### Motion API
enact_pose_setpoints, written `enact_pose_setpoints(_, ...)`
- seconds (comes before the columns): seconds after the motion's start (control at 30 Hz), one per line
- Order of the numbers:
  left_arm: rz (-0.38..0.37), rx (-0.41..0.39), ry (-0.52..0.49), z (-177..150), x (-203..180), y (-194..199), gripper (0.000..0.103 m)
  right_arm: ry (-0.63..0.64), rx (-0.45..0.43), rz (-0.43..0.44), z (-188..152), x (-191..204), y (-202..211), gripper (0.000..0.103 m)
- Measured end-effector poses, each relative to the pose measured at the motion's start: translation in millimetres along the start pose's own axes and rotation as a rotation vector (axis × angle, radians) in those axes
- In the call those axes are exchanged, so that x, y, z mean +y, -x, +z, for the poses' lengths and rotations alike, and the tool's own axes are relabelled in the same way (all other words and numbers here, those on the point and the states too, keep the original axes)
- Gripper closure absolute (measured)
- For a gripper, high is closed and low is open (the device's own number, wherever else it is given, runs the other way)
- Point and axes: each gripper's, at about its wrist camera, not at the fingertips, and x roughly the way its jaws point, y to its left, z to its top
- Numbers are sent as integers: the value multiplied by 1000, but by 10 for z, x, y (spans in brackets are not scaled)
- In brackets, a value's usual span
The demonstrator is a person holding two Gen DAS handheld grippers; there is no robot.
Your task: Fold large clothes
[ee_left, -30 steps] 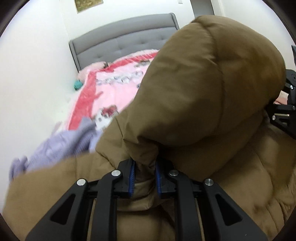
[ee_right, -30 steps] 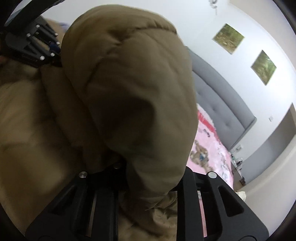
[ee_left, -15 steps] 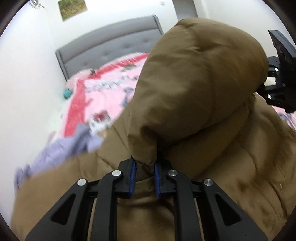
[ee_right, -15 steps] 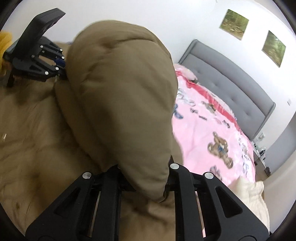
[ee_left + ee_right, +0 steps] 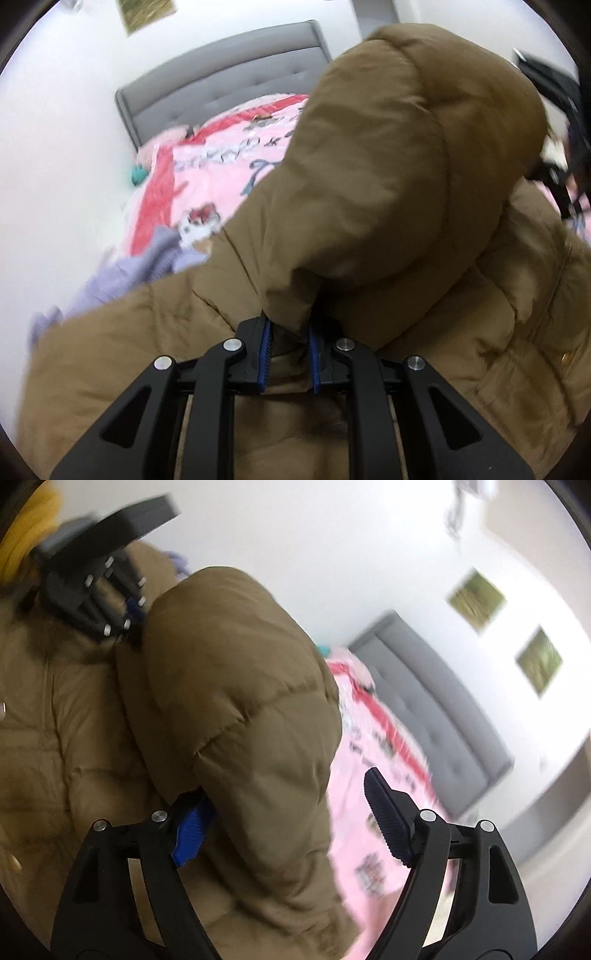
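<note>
In the left wrist view, a crumpled lilac knitted garment point(image 5: 122, 273) lies at the far left on the pink and red printed bedspread point(image 5: 221, 173), with a small teal object point(image 5: 138, 175) by the grey tufted fabric headboard point(image 5: 221, 77). Right of these rises the puffy brown quilted hooded coat point(image 5: 388, 177), spread over the near end of the bed with its hood bunched upward. The left gripper point(image 5: 289, 349) is clamped on a fold of the hood's edge, blue ribbed pads pressing the fabric from both sides. At the far right, blurred, is the right gripper's black frame.

The right wrist view shows what the other does not: a yellow sleeve point(image 5: 27, 542) at the upper left corner, the left gripper seen from outside biting the hood's far edge, and the right gripper point(image 5: 291, 812) itself. Its jaws have just been opening and stand wide apart; the coat's hood bulges between them, against the left blue pad point(image 5: 190, 830) but clear of the right one point(image 5: 388, 819).

Two framed green pictures point(image 5: 476, 600) hang on the white wall here; the left wrist view catches only one. One coat, one lilac garment, two grippers.
</note>
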Motion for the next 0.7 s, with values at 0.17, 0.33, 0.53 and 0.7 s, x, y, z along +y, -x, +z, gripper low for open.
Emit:
enact_pose_setpoints(0.17,100,-132,-194,177,-8,323,45,109,-33,52,77,-105,37,29)
enact_pose_setpoints(0.33,62,-173,-415,382,-69,374,29,145,-41,142,114,-264,128,28)
enact_pose_setpoints(0.53,-29,-134,-645,585,-284,16,28,120,12,221,208,-294,-66,29)
enact_pose_setpoints(0.7,-121,-18,-580,769,-239,-233,75,-68,134,415,213,-444,-453,81)
